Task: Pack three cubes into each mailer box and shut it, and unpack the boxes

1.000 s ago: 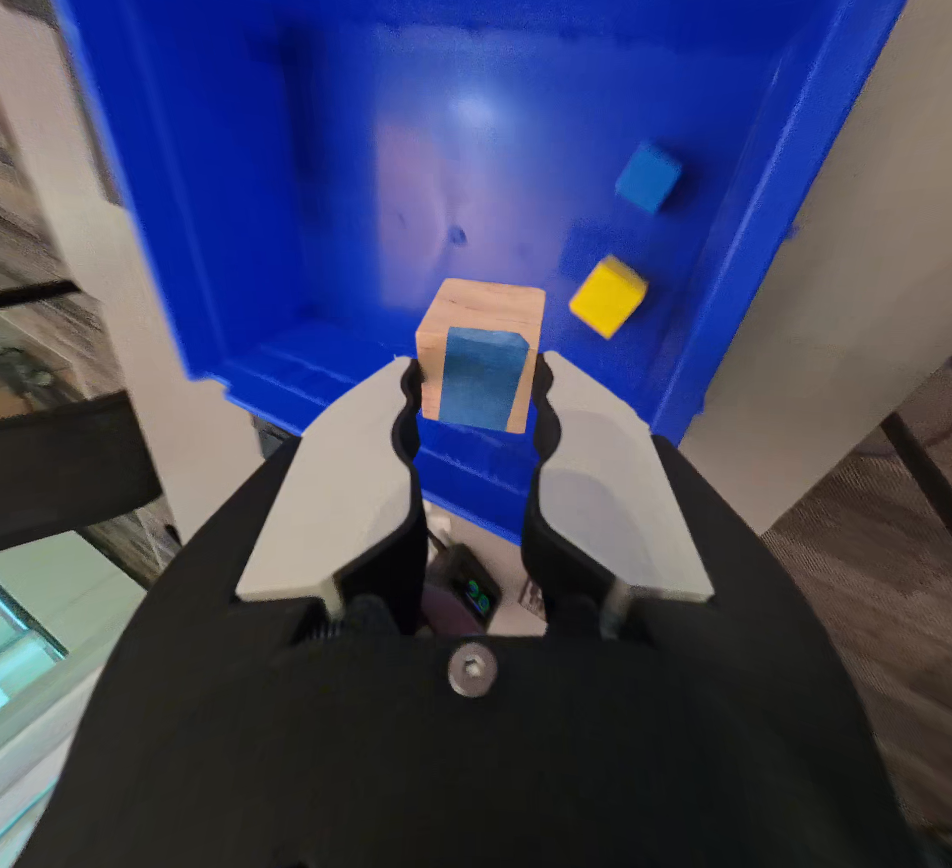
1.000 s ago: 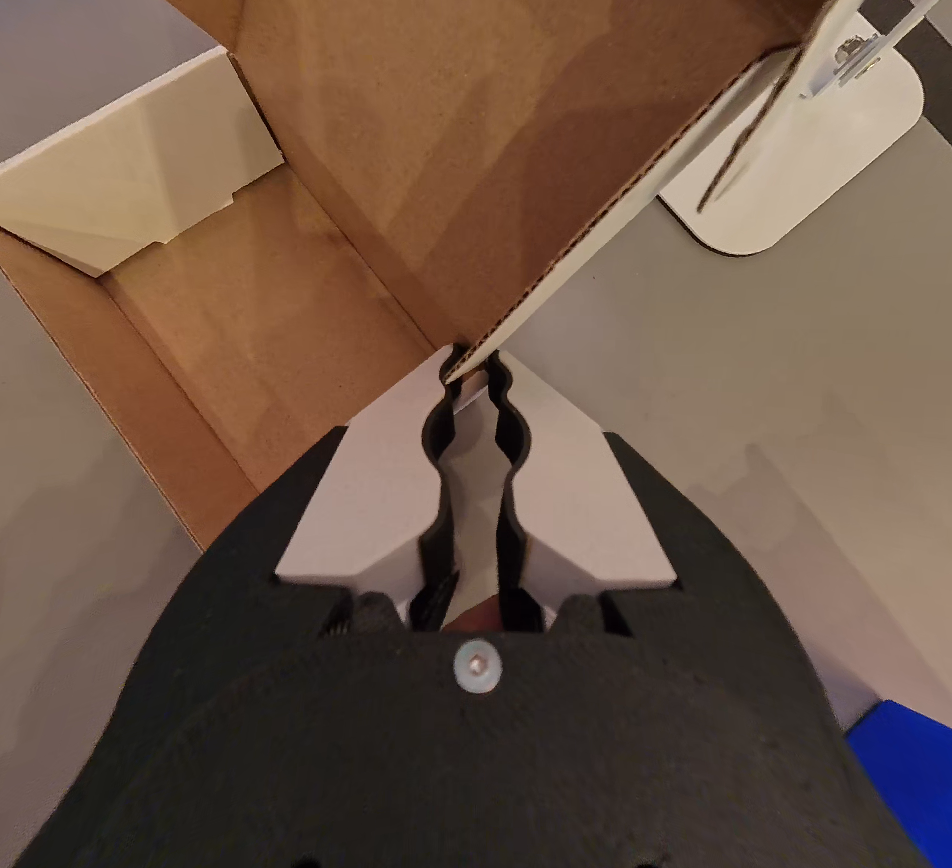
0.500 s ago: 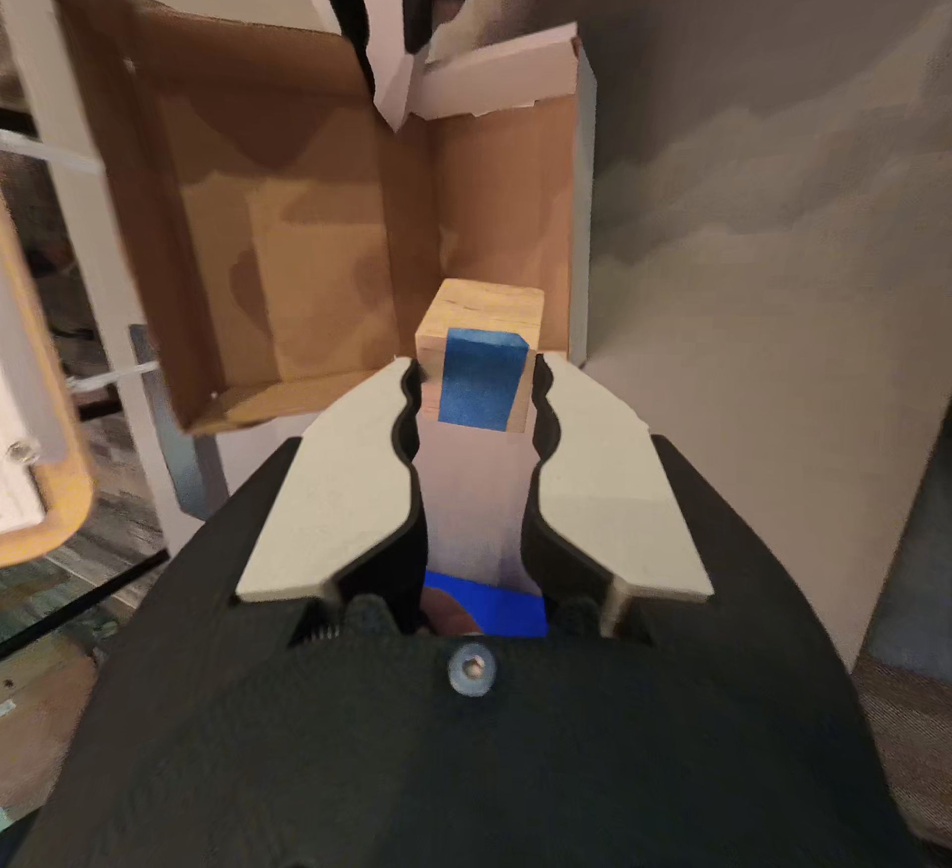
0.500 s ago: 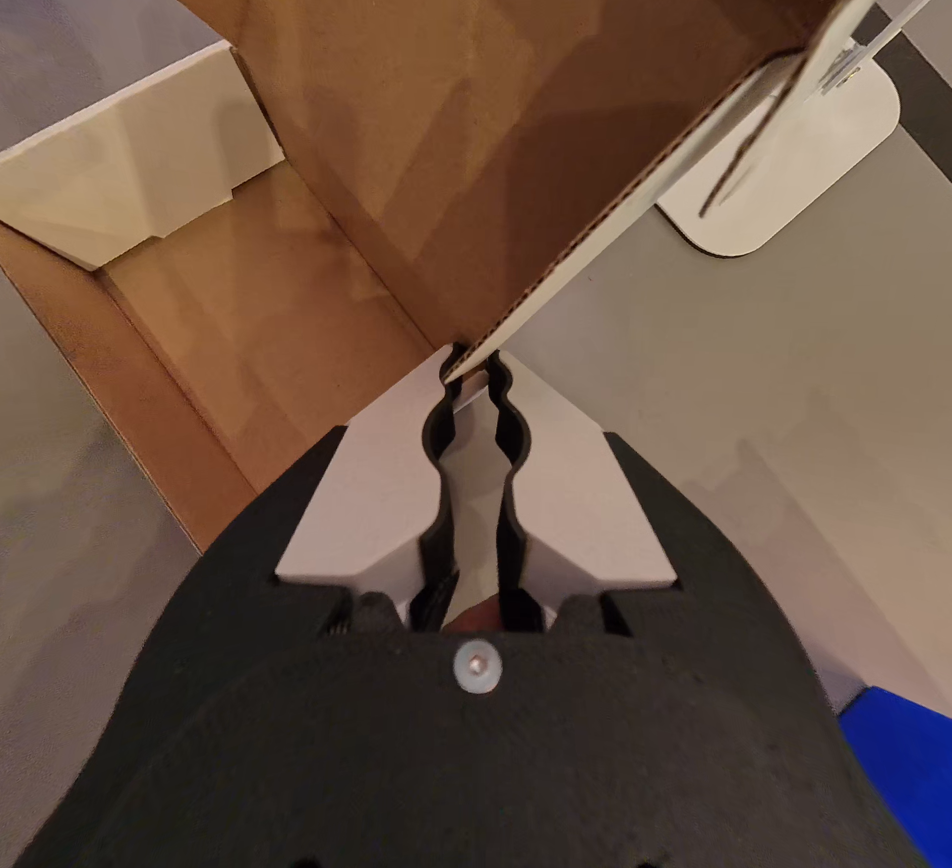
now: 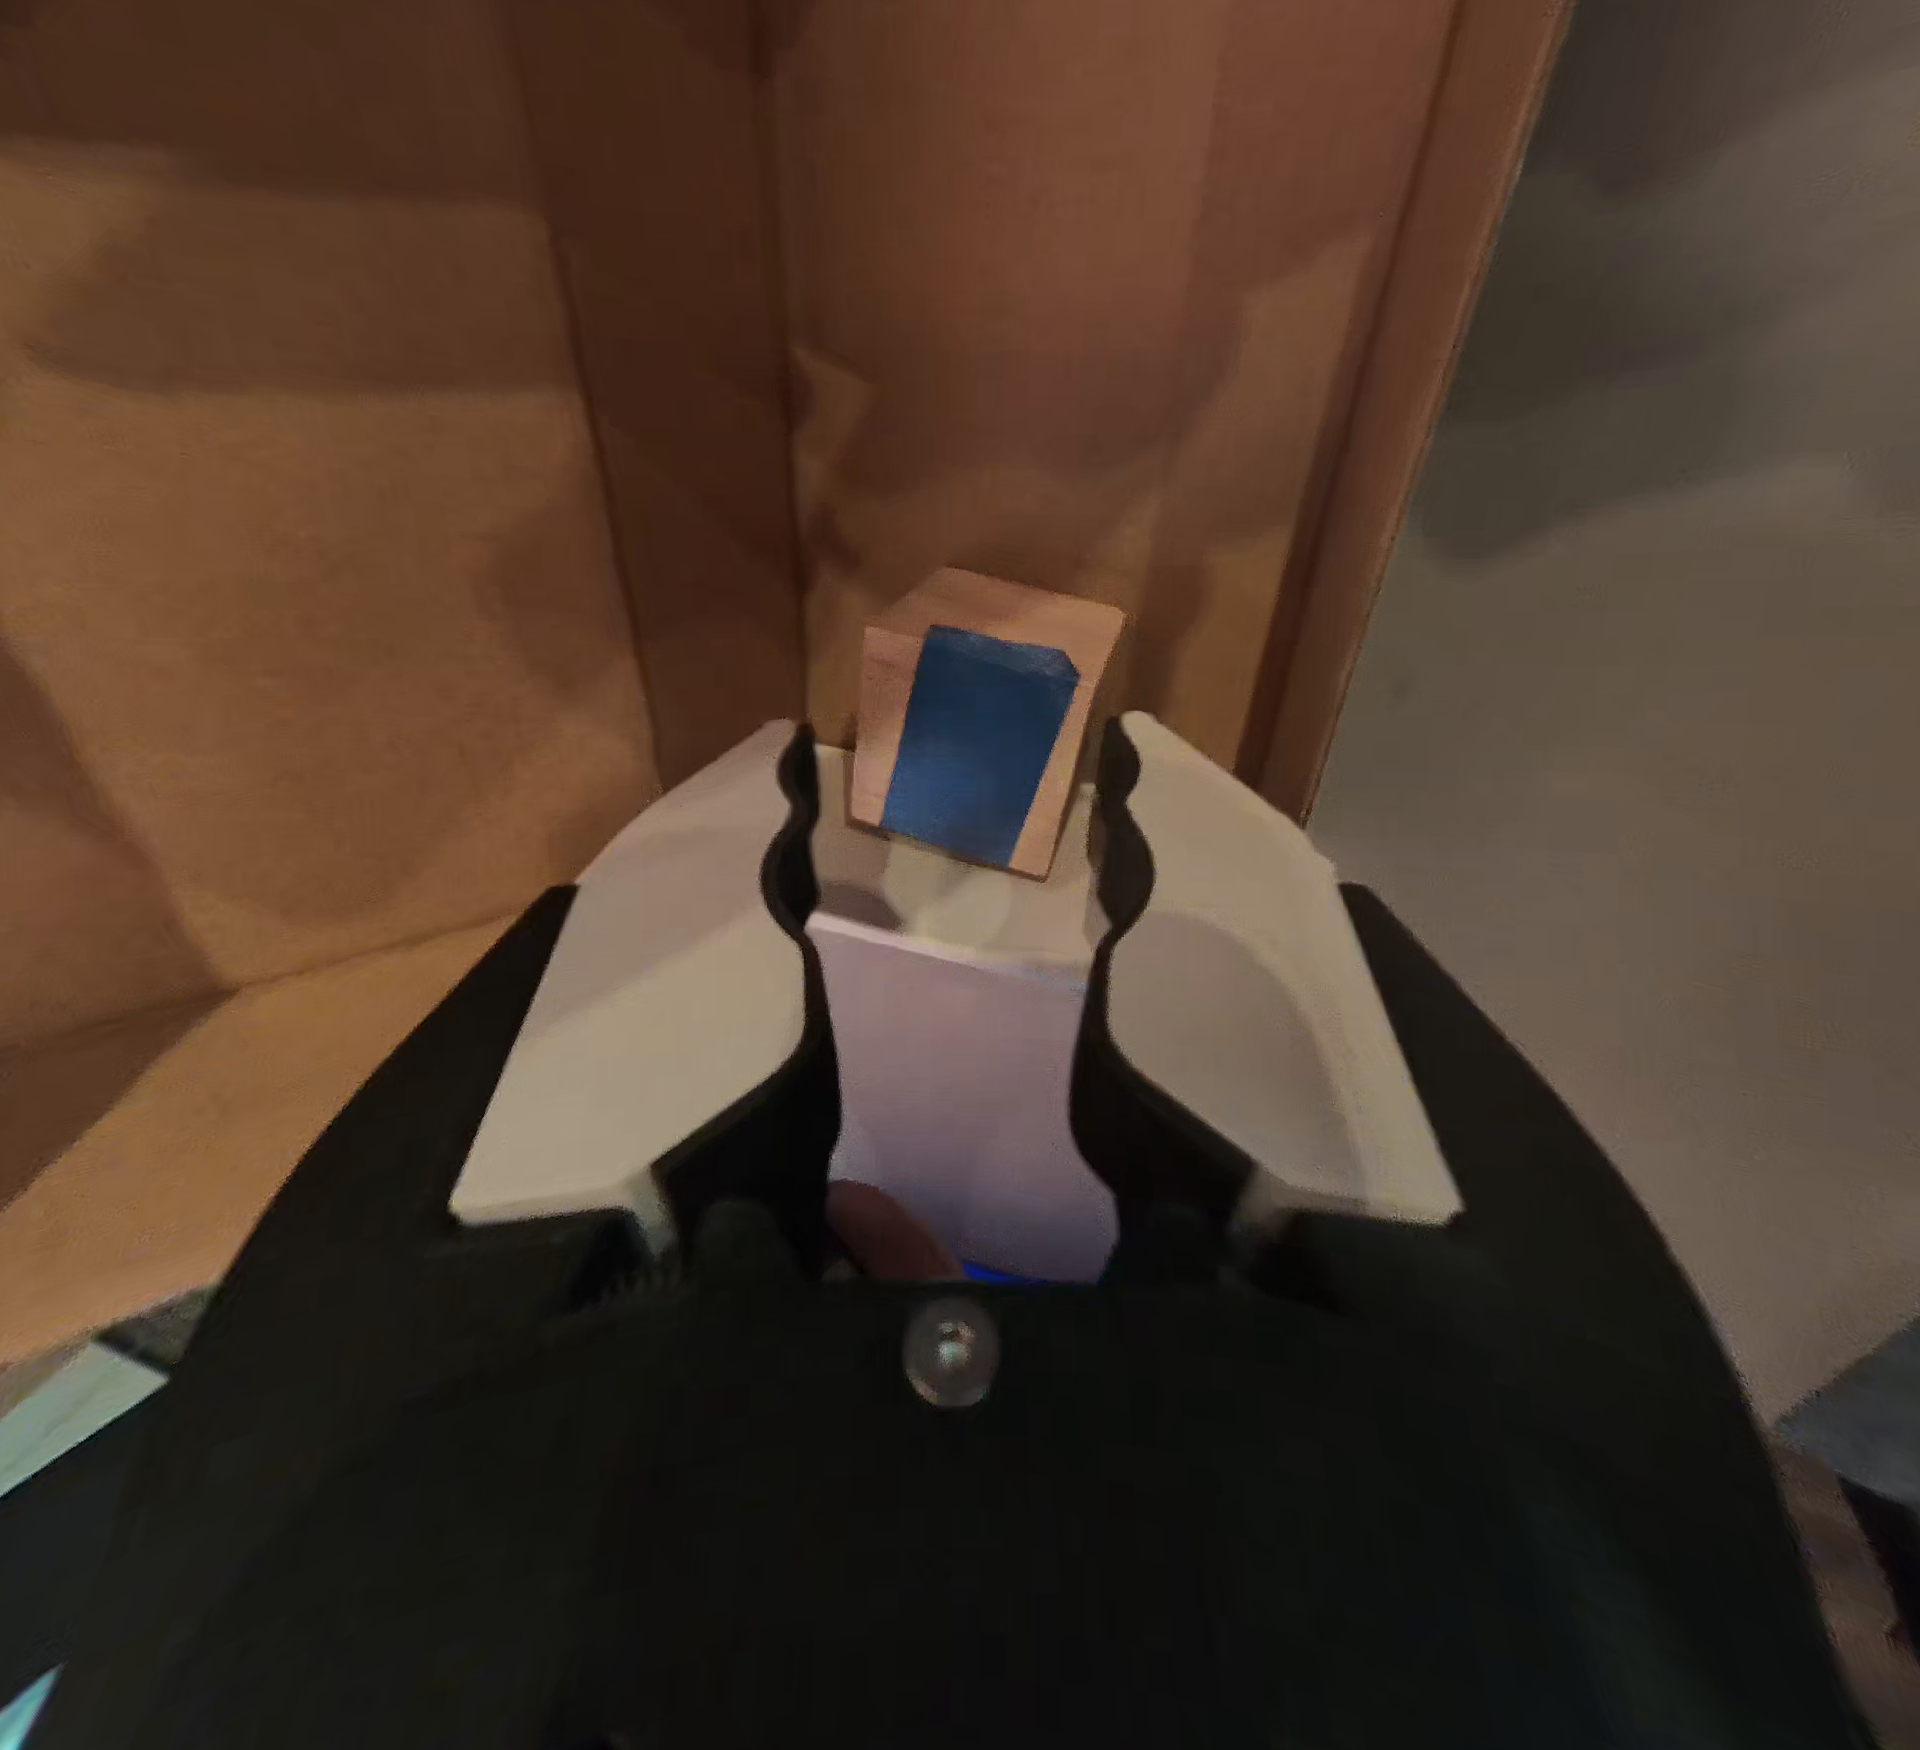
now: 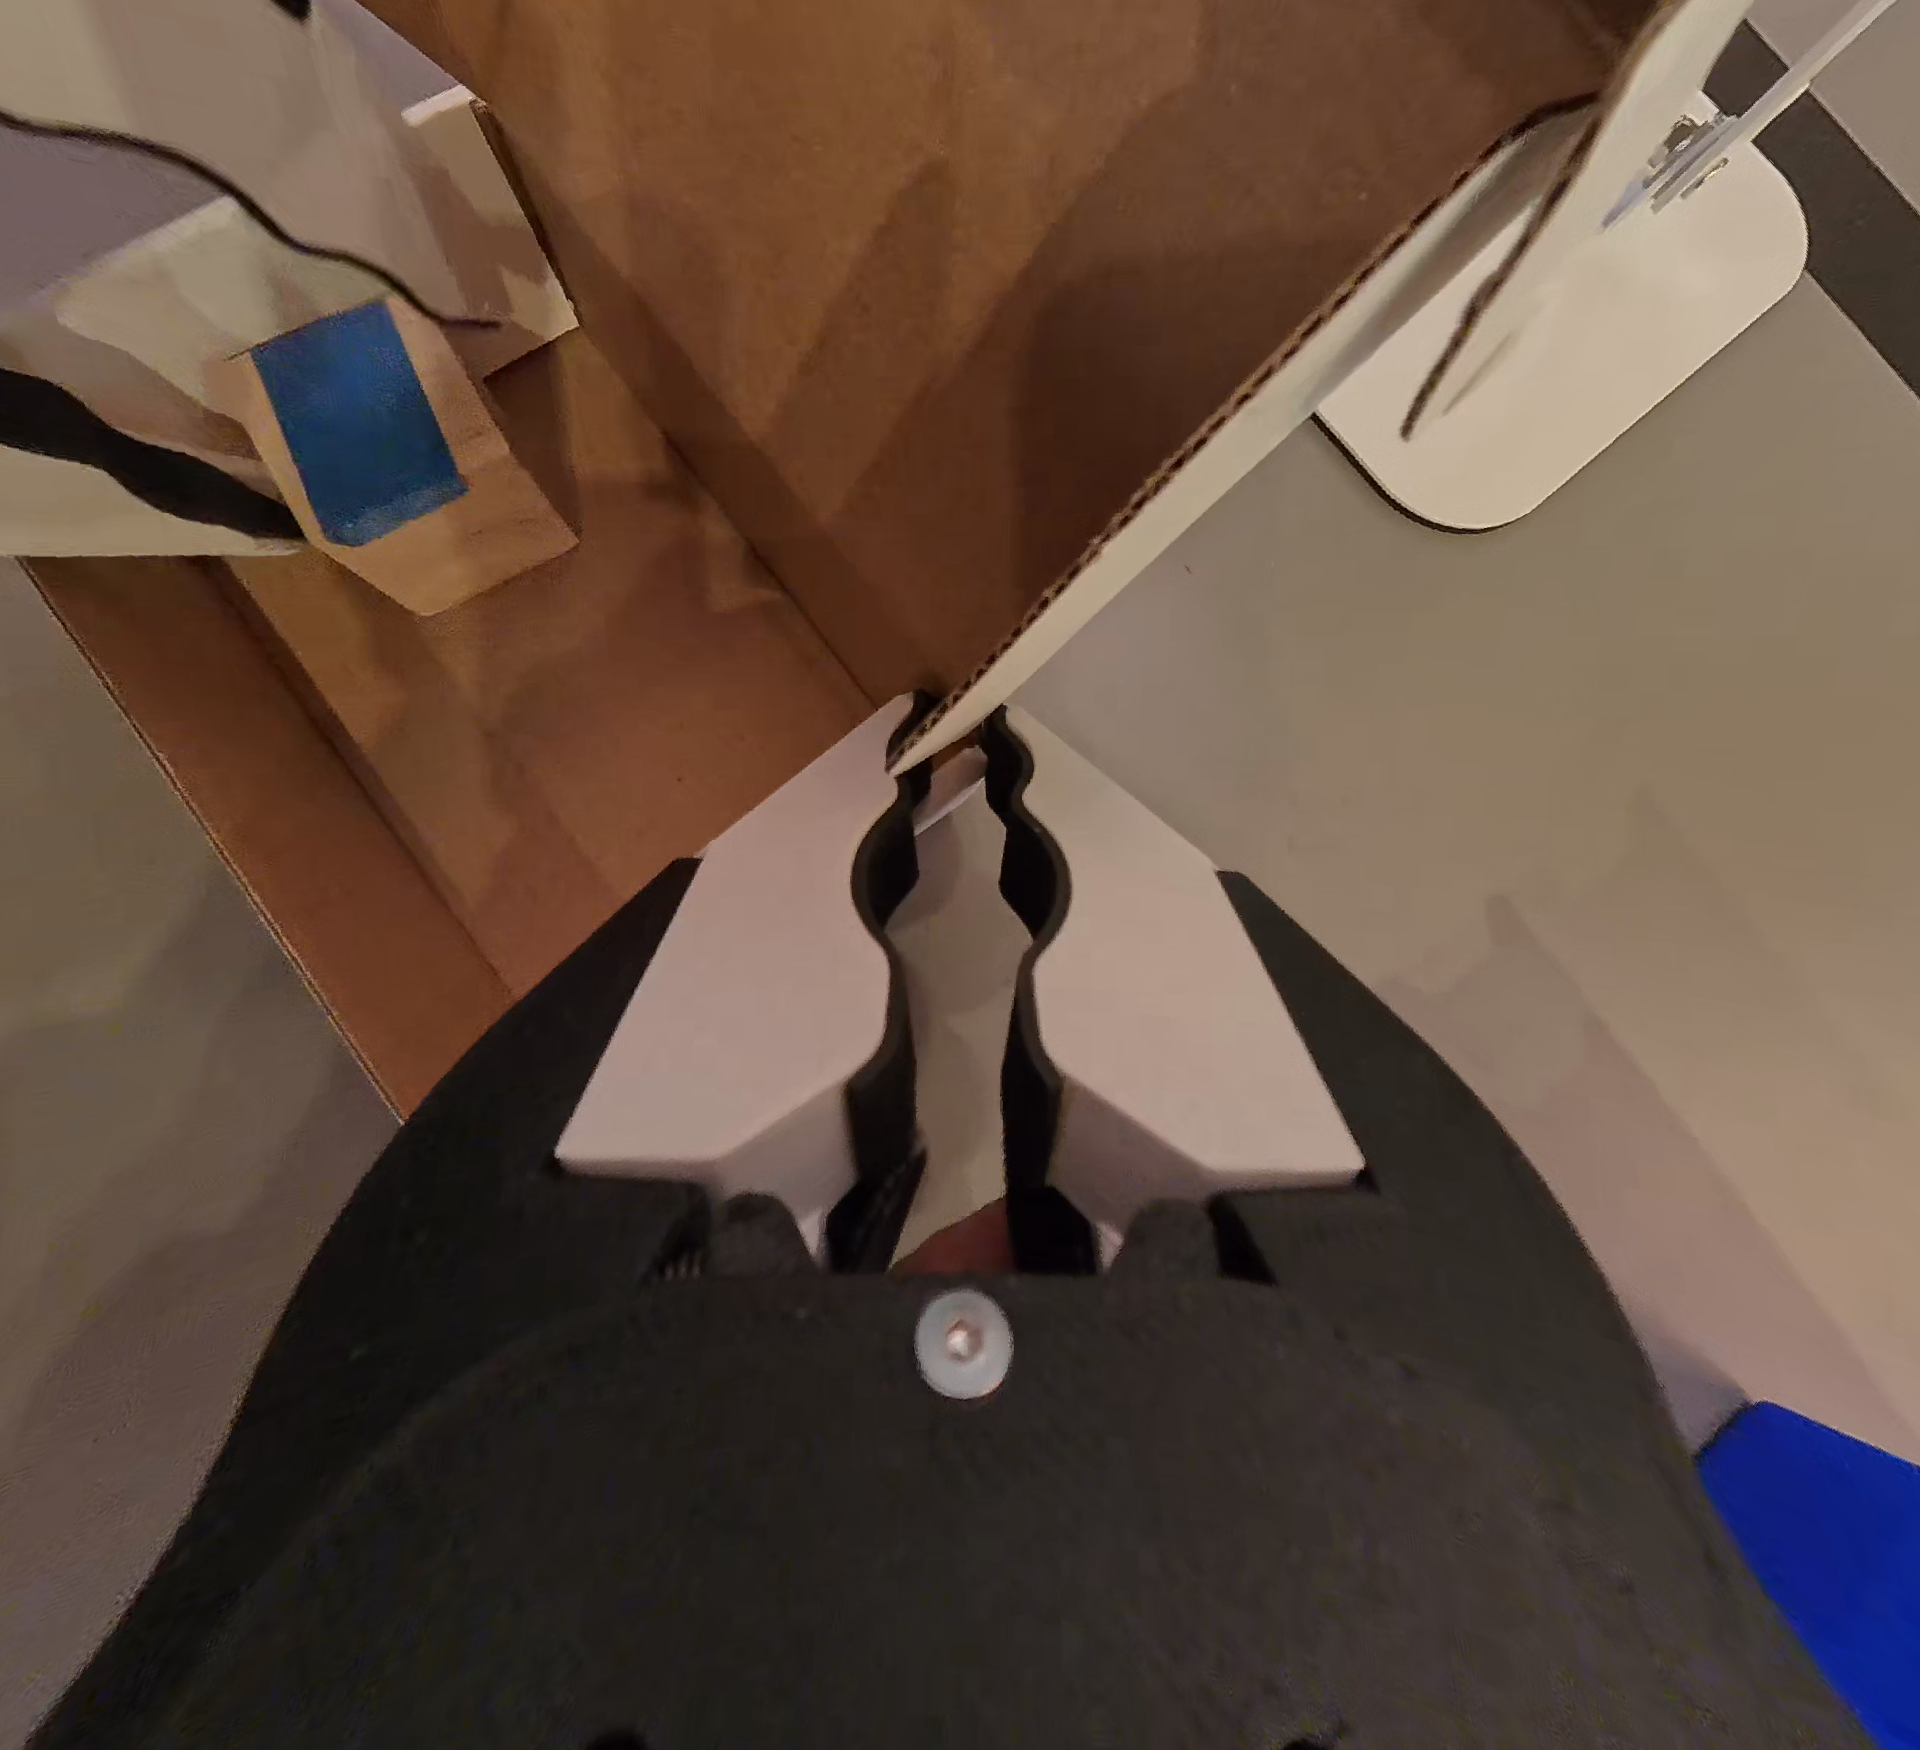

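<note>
The wooden cube with a blue face [image 5: 977, 734] sits tilted between my left gripper's [image 5: 956, 744] fingertips, just inside the open mailer box [image 5: 1039, 246]. The jaws stand slightly apart, with a gap on the cube's left side. In the right wrist view the cube [image 6: 364, 433] is low over the box floor [image 6: 582, 744] between the left gripper's fingers [image 6: 125, 464]. My right gripper [image 6: 945, 734] is shut on the edge of the raised box lid [image 6: 1143, 246]. The box holds no other cube that I can see.
The box rests on a grey table [image 6: 1455, 869]. A white stand base [image 6: 1558, 329] sits beyond the lid at the right. A corner of the blue bin [image 6: 1818, 1544] shows at the lower right of the right wrist view.
My left gripper carried the cube from over the blue bin into the box, and its jaws have parted slightly so the cube tilts. My right gripper still holds the lid.
</note>
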### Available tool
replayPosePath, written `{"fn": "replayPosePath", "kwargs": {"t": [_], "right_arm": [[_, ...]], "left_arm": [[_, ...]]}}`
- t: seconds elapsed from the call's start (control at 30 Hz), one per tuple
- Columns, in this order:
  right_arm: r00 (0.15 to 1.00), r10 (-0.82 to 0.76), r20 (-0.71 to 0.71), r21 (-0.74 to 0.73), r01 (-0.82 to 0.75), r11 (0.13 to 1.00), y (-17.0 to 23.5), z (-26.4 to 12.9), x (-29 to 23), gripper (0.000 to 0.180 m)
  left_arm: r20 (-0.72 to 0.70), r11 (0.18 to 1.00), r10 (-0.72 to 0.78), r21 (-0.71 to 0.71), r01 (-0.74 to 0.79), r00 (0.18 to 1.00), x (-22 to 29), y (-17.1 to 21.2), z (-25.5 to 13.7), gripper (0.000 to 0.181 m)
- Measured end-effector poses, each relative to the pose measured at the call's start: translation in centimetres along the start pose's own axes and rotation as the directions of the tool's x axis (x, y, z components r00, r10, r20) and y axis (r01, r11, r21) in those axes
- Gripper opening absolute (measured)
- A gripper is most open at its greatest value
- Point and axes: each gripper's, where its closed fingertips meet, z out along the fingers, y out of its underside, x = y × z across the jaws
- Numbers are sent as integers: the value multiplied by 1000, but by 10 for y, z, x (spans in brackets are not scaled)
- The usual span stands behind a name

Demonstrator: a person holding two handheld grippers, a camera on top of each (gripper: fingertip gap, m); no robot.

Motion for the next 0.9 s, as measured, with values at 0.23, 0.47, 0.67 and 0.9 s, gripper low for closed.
{"fn": "replayPosePath", "kwargs": {"t": [0.23,0.47,0.67,0.9], "right_arm": [[1000,3,1,0,-3,1000,0,0,1,8],[1000,0,6,-1,0,1000,0,1,0,7],[1000,5,13,1,-5,1000,0,1,0,8],[1000,11,15,5,-11,1000,0,1,0,8]], "left_arm": [[103,985,-51,170,33,993,1,20,-68,52],[164,992,-124,-7,127,979,12,189,-111,54],[19,976,-148,-160,149,989,53,306,-81,55],[-57,971,-205,-140,196,977,59,323,-43,47]]}}
